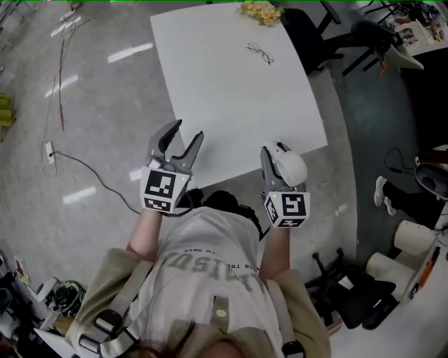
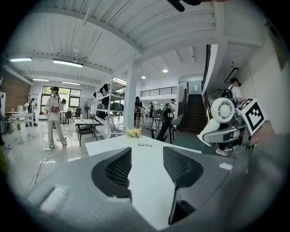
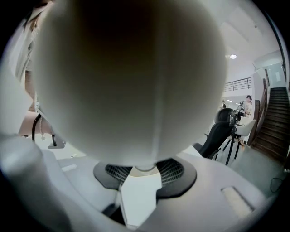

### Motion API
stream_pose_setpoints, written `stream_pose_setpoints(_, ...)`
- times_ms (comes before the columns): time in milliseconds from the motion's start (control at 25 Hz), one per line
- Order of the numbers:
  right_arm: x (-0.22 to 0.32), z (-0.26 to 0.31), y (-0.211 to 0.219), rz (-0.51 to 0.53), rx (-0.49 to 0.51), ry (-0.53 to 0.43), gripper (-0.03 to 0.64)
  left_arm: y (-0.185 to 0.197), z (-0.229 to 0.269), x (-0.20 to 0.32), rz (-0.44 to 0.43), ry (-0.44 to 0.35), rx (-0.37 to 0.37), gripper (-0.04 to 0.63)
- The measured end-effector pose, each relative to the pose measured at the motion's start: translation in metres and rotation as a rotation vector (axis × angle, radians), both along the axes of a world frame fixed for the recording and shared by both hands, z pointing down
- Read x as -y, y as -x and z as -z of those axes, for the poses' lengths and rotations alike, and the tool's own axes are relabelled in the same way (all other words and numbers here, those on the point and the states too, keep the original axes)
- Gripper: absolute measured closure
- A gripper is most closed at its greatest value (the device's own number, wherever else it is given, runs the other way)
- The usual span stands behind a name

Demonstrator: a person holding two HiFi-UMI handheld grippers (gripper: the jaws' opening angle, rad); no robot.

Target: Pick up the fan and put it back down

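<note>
The fan is small, white and round-headed, and my right gripper is shut on it, holding it over the near right edge of the white table. In the right gripper view the fan's rounded head fills most of the picture, and the jaws of the right gripper pinch its narrow neck. My left gripper stands open and empty over the table's near left edge. The left gripper view shows its own gripper wide apart, with the fan off to the right.
A pair of glasses and a bunch of yellow flowers lie at the table's far end. Black office chairs stand to the right, and a cable runs across the floor on the left. A person stands far off.
</note>
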State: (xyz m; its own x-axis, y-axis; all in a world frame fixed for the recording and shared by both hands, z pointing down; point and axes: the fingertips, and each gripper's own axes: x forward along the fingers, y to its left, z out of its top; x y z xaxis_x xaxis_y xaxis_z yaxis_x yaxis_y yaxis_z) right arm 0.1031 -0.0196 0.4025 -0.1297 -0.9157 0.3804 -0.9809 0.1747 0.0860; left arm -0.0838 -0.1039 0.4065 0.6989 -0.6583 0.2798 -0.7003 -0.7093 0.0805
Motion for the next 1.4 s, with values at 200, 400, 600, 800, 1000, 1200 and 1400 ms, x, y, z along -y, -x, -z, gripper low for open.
stream_pose_setpoints(200,0.016,-0.014,0.001,-0.008,-0.006,0.032,0.458,-0.006,-0.015,0.009,-0.034,0.024,0.002,0.368)
stream_pose_setpoints(400,0.032,-0.03,-0.011,-0.016,-0.015,0.061,0.459,-0.02,-0.028,0.012,-0.065,0.041,0.004,0.368)
stream_pose_setpoints(600,0.053,-0.044,-0.023,-0.005,-0.009,0.083,0.459,-0.027,-0.039,0.019,-0.065,0.035,0.036,0.368)
stream_pose_setpoints(800,0.075,-0.06,-0.034,0.029,-0.016,0.113,0.458,-0.035,-0.049,0.031,-0.037,0.058,0.021,0.368)
stream_pose_setpoints(1000,0.099,-0.082,-0.046,0.07,-0.044,0.148,0.459,-0.045,-0.063,0.042,-0.018,0.091,0.023,0.368)
stream_pose_setpoints(1200,0.121,-0.108,-0.056,0.104,-0.046,0.189,0.459,-0.053,-0.082,0.05,0.006,0.123,0.05,0.368)
stream_pose_setpoints(1400,0.138,-0.127,-0.066,0.129,-0.048,0.216,0.459,-0.063,-0.093,0.051,0.025,0.143,0.066,0.368)
